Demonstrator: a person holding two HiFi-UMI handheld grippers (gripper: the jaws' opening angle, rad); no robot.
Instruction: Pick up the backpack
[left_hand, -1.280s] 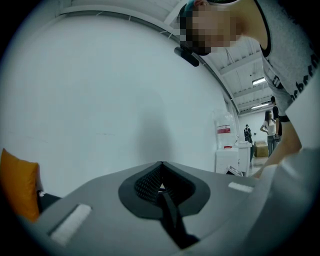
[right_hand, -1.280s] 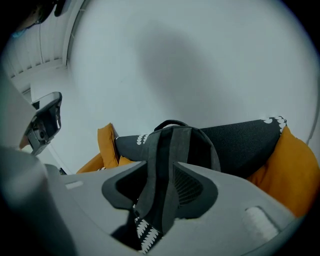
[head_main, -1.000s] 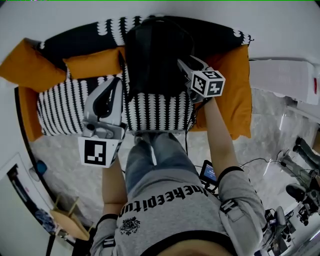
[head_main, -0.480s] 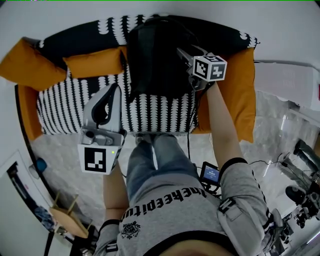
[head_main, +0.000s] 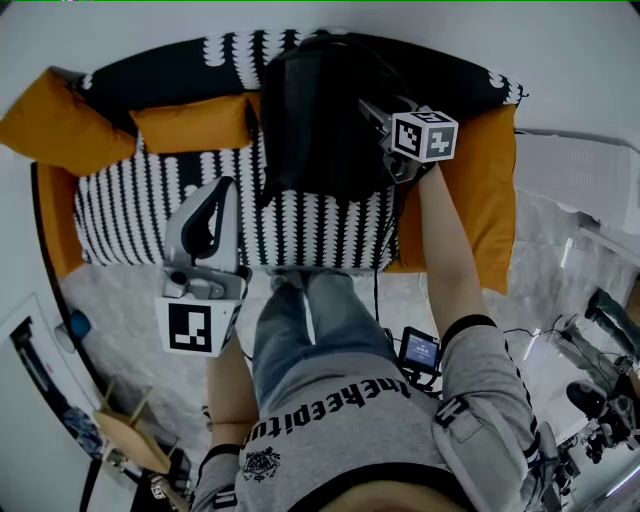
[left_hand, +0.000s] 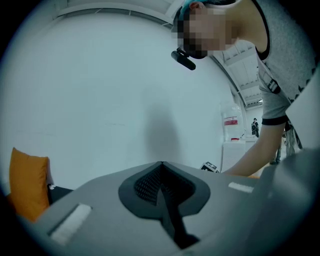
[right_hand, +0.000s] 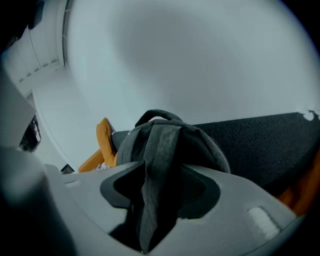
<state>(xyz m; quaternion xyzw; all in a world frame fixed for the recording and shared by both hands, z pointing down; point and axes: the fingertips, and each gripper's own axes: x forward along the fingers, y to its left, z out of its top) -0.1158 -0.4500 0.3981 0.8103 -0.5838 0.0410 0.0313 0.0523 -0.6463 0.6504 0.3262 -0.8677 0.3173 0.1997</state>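
While our right gripper (right_hand: 150, 205) grips just one strap (right_hand: 157, 150) of the backpack (head_main: 312, 110) and our left gripper (left_hand: 161, 181) sits clenched on nothing, it may swing or slip.

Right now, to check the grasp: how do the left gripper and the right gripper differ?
The right gripper holds the backpack strap; the left gripper holds nothing. The right gripper is up against the backpack on the sofa; the left gripper hangs over the seat's front edge, apart from it. Both are shut.
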